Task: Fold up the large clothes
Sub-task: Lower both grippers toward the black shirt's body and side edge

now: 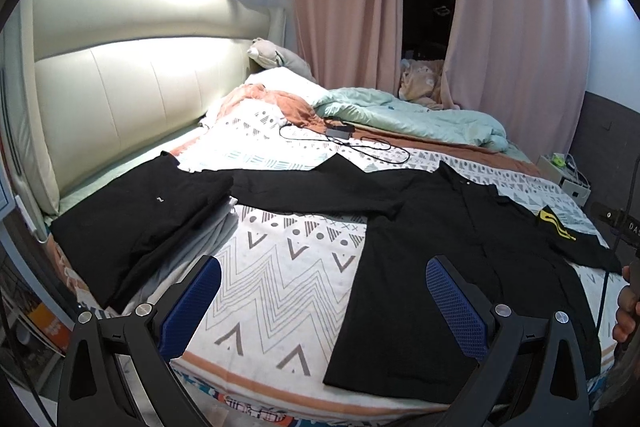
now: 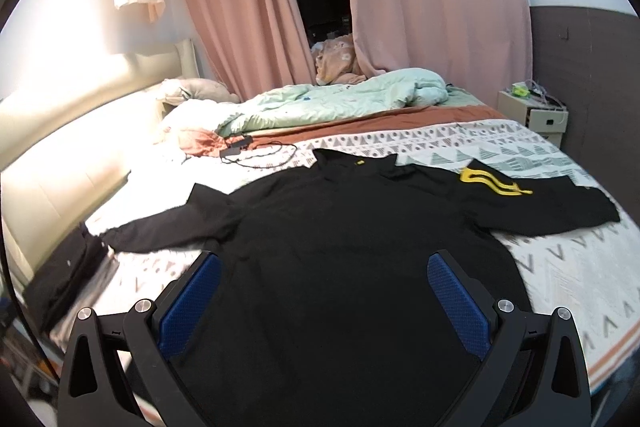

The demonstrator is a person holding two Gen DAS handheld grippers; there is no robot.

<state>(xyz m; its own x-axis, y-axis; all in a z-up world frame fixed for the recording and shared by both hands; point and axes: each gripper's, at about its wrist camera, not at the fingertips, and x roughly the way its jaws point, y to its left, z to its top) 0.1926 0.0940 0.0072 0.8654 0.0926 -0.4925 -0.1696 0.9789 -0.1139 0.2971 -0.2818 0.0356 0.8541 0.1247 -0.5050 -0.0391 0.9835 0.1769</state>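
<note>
While both tongs gape empty: one spread black shirt, one folded stack.

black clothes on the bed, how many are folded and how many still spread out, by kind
Spread-out black shirt, yellow design on one sleeve: 1
Folded black garment topping the stack by the headboard: 1
Total black clothes: 2
Lighter folded pieces lie under the folded one; their number cannot be told.
</note>
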